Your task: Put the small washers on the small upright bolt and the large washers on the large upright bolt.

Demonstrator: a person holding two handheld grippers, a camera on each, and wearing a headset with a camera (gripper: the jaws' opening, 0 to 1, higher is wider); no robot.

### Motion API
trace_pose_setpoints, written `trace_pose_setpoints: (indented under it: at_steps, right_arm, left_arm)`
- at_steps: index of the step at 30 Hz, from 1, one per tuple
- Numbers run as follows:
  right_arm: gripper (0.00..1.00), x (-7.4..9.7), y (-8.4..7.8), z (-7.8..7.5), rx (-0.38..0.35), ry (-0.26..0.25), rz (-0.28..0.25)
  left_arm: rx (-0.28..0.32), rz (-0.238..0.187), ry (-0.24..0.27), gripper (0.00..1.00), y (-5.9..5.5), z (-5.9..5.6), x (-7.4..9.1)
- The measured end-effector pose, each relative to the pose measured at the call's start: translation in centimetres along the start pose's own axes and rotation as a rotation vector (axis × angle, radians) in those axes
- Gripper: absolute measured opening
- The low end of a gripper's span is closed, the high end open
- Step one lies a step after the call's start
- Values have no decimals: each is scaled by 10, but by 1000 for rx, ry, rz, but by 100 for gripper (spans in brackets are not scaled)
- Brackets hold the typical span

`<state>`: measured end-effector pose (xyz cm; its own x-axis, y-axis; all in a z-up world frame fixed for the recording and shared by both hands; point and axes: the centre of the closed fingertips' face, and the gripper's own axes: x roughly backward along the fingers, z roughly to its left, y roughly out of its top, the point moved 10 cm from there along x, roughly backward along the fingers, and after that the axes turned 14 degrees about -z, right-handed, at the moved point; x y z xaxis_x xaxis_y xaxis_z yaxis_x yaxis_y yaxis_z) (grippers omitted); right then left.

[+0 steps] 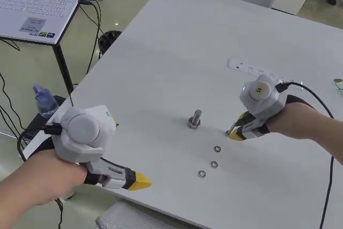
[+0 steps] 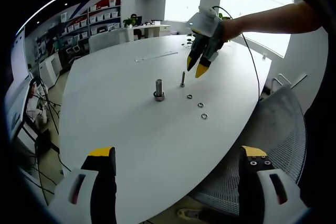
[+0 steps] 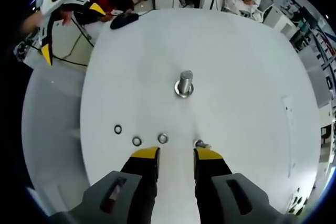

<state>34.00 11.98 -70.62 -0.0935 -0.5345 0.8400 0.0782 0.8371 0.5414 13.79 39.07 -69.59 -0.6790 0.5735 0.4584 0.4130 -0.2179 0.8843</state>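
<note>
Left gripper (image 1: 138,182): nearest to you, it hung low over the near edge of the table (image 1: 177,52), well apart from the work. Its jaws were spread wide with nothing between them.
Right gripper (image 3: 177,156): you had it down at the table, with one jaw tip just beside the small bolt (image 3: 200,144). Its jaws stood a little apart and pinched nothing.
Small bolt: it stood upright close to the right jaws. Whether it already carried a washer was too small to tell.
Large bolt (image 1: 195,119): it stood upright near mid-table, beyond the small bolt. Its broad foot could have been the bolt's head or a washer, and you could not tell which.
Washers (image 1: 214,164): three lay flat on the table in a short row near the small bolt, apart from each other. Their sizes were too close to sort by eye.
Step in hand: by my judgement, it was fetching the washer nearest the small bolt with the right gripper.
Doing it well: you needed to clear the bolt first, then come down tilted so one jaw tip caught the ring's rim. A thin ring on a smooth table would likely skate.
Risk: a sideways brush could have tipped the small bolt.
</note>
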Motion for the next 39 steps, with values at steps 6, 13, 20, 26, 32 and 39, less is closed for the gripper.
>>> trace_pose_setpoints:
  at_steps: [6, 13, 20, 26, 32, 39]
  right_arm:
    - [27, -2, -5, 11, 5, 15, 9]
    - [27, -8, -10, 11, 8, 29, 11]
    - [28, -18, -15, 8, -11, 24, -6]
    - [28, -31, -18, 6, -20, 15, -18]
    - [28, -42, -22, 6, -20, 12, -10]
    - [28, -55, -26, 7, -29, 13, -5]
  left_arm:
    - [16, -6, -4, 99, 0, -3, -2]
    - [7, 2, -1, 98, 0, -3, 0]
    - [16, -7, -2, 98, -2, -5, -1]
    - [1, 10, -18, 97, -3, -7, -4]
    - [-8, 0, -26, 93, -2, -5, -5]
    - [-2, -4, -31, 89, 2, -2, -5]
